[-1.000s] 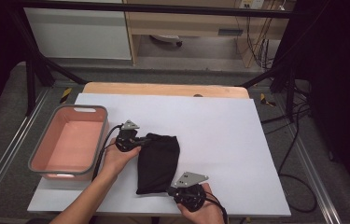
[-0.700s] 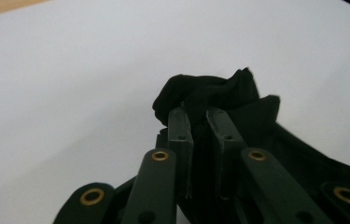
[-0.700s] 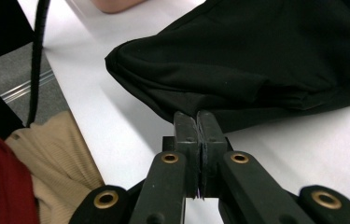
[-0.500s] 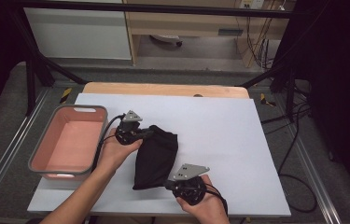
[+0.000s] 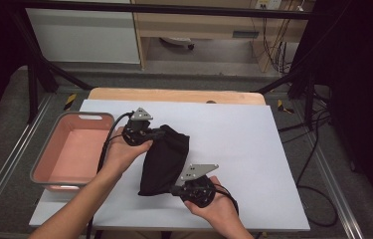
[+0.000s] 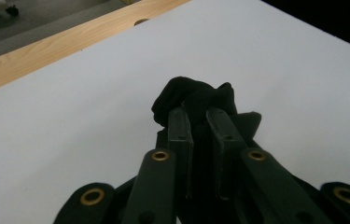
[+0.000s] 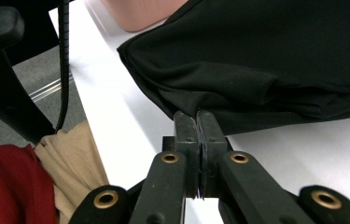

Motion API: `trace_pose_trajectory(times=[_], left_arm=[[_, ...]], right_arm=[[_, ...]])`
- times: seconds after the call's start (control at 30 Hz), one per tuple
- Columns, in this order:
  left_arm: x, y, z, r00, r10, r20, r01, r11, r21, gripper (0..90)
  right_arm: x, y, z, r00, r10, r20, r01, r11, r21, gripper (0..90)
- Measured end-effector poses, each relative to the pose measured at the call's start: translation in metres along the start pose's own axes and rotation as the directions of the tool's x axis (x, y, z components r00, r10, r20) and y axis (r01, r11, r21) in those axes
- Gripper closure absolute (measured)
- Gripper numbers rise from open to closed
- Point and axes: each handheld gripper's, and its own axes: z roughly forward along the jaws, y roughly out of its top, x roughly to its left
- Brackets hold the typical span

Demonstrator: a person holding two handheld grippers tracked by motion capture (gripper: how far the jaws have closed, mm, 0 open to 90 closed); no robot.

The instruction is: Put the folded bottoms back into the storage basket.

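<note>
Setting: white rectangular table top (image 5: pixel 253 149) on a pale wooden bench, seen from above, with grey floor around it
Cloth: black soft fabric garment (image 5: pixel 163 159), bunched and lying lengthwise near the middle of the white surface, its far end lifted off the table
Left gripper: black two-jaw hand-held tool (image 5: pixel 156 133), held in the left hand (image 5: pixel 122 154), at the far end of the garment; jaws drawn narrow and pinched on a gathered fold of the black fabric
Left gripper view: fold of black cloth (image 6: pixel 196 95) puffed out above the two dark jaws, white table behind it, wooden edge at upper left
Right gripper: matching black two-jaw tool (image 5: pixel 173 190), held in the right hand (image 5: pixel 216 206), at the near edge of the garment; jaws pressed fully together on the hem
Right gripper view: black cloth (image 7: pixel 275 60) spread across the upper part, its edge nipped between the closed jaws
Bin: pink rectangular plastic tub with a grey rim (image 5: pixel 42 164), at the left edge of the table, just beside the left forearm, apart from the garment
Cable: black cord trailing from the left tool along the wrist
</note>
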Motion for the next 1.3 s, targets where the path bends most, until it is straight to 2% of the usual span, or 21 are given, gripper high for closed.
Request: trace_pose_trajectory(times=[0.07, 0.27, 0.5, 0.7, 0.9, 1.03, 1.3], left_arm=[[0.001, 0.003, -0.004, 0.9999, -0.01, 0.002, 0.01, 0.9999, -0.008, 81.2], [0.0, 0.012, -0.017, 0.9998, 0.011, -0.016, -0.011, 0.9997, -0.022, 81.2], [0.0, 0.021, -0.02, 0.9992, 0.035, -0.018, -0.035, 0.9992, -0.017, 81.2], [0.002, 0.028, -0.019, 0.9998, 0.021, -0.008, -0.021, 0.9992, -0.035, 81.2], [0.004, 0.033, -0.022, 0.9994, 0.03, -0.018, -0.031, 0.999, -0.034, 81.2], [0.004, 0.036, -0.024, 0.9997, 0.021, -0.013, -0.022, 0.9988, -0.044, 81.1], [0.0, 0.046, -0.034, 0.9989, 0.044, -0.016, -0.045, 0.9974, -0.056, 81.2]], right_arm=[[-0.003, 0.003, 0.002, 0.9997, 0.008, -0.025, -0.008, 1.0, -0.014, 89.6], [-0.005, 0.012, 0.004, 0.9999, 0.003, -0.013, -0.003, 1.0, -0.002, 89.6], [-0.005, 0.018, 0.004, 0.9998, 0.008, -0.018, -0.008, 1.0, -0.023, 89.6], [-0.01, 0.024, 0.001, 0.9998, 0.003, -0.019, -0.004, 0.999, -0.033, 89.6], [-0.013, 0.027, -0.003, 0.9999, -0.01, -0.001, 0.01, 0.999, -0.03, 89.6], [-0.013, 0.032, -0.007, 0.9997, -0.024, -0.001, 0.024, 0.999, -0.036, 89.6], [-0.011, 0.041, -0.011, 0.9994, -0.035, -0.005, 0.035, 0.999, -0.038, 89.6]])
